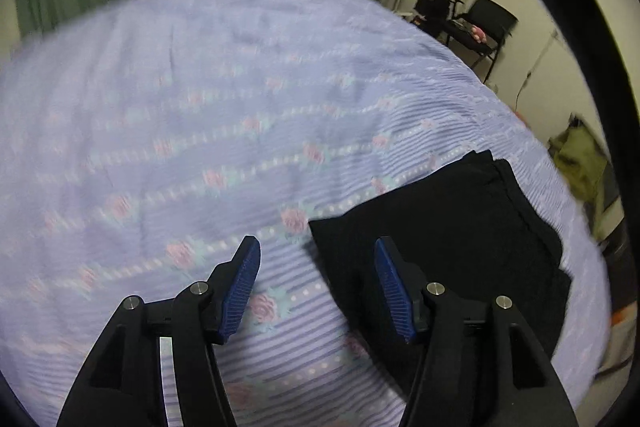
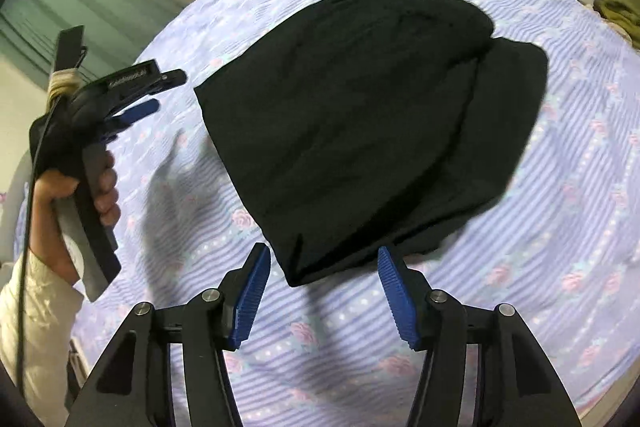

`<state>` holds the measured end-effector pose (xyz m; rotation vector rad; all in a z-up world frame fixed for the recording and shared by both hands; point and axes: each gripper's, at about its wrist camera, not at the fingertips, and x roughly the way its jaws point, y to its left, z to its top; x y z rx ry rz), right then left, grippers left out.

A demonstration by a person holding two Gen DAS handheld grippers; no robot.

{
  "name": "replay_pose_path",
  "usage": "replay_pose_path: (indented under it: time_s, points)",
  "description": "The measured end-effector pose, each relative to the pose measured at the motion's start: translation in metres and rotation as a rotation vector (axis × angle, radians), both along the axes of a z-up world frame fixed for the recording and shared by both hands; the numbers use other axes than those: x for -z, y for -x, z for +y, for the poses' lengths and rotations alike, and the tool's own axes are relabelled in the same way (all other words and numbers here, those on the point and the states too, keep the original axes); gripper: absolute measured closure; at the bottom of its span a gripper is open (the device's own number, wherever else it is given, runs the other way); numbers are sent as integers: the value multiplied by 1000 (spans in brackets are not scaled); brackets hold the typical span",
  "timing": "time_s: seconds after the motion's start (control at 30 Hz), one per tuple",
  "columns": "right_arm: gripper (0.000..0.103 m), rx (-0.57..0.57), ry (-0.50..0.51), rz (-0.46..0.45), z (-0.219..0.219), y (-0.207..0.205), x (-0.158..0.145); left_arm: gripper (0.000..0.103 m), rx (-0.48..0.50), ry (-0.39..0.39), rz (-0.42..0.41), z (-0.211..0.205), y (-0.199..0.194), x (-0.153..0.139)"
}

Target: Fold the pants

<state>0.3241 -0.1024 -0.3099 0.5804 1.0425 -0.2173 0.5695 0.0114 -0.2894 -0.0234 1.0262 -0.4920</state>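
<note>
Currently the pants [image 2: 360,123] lie folded on the bedspread [image 2: 540,247]. Left gripper [image 1: 316,255] and right gripper [image 2: 324,263], at 6 o'clock, gape empty.

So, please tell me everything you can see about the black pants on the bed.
The black pants are plain dark cloth, matte and soft-looking, folded into a compact, roughly rectangular stack of layers. One layer sticks out along the right side, so the edges do not line up fully. They lie flat on the purple flowered bedspread. Neither hand-held gripper touches them; the right hand-held gripper is open just before their near corner.
</note>
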Motion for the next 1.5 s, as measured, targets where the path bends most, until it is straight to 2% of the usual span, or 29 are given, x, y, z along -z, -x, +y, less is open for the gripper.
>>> replay_pose_path:
  time_s: [0.1, 0.2, 0.27, 0.3, 0.33, 0.4, 0.5, 0.63, 0.67, 0.7, 0.73, 0.8, 0.83, 0.87, 0.93, 1.0, 1.03, 1.13, 1.23, 1.33, 1.5]
  points:
    - [55, 6, -19, 23, -4, -6, 10, 45, -26, 36, 107, -2, -12, 30]
    - [58, 2, -31, 16, -2, -11, 12, 45, -25, 28, 113, -12, -12, 43]
    - [68, -11, -52, 25, 3, -13, 14, 49, -31, 39, 107, -16, -13, 43]
    - [76, -9, -58, 25, 3, -13, 15, 69, -27, 53, 107, -18, -14, 42]
    - [99, -22, -65, 29, 5, -13, 16, 81, -11, 79, 120, -20, -15, 43]
    - [99, -16, -61, 56, 1, -10, 18, 89, -9, 60, 116, -25, -15, 38]
    - [100, -9, -33, 79, -1, 0, 17, 90, 15, 42, 38, -31, -9, 21]
    - [100, -28, 3, 109, 1, 4, 27, 88, 28, -1, 47, -33, -12, 31]
    - [100, -28, 4, 119, 3, 4, 27, 84, 26, -14, 39, -32, -12, 32]
    - [100, -23, 4, 160, 4, 6, 31, 74, 25, -31, 29, -31, -11, 32]
    - [99, -11, -9, 185, 4, 7, 35, 70, 25, -64, 7, -31, -9, 28]
    - [97, 18, -78, 206, -2, 17, 39, 39, 42, -153, -91, -33, 4, 12]
    - [86, 29, -98, 188, -6, 26, 41, 35, 58, -165, -121, -33, 8, 6]
    - [62, 46, -105, 156, -10, 31, 36, 33, 81, -173, -156, -31, 16, -3]
    - [37, 74, -93, 76, -16, 44, 19, 30, 97, -169, -181, -24, 25, -14]
    - [36, 95, -82, -10, -16, 49, 6, 30, 100, -157, -177, -13, 30, -21]
    - [36, 97, -87, -23, -14, 48, 6, 30, 99, -144, -171, -5, 33, -24]
    - [36, 104, -126, -27, -6, 39, 17, 30, 82, -101, -138, 12, 35, -26]
    - [36, 199, -208, -34, -6, 37, 38, 30, 68, -59, -89, 24, 35, -21]
    - [36, 261, -255, -43, -1, 35, 61, 30, 73, -76, -75, 28, 39, -13]
    - [36, 316, -229, -109, 10, 33, 69, 31, 137, -98, -71, 21, 49, -2]
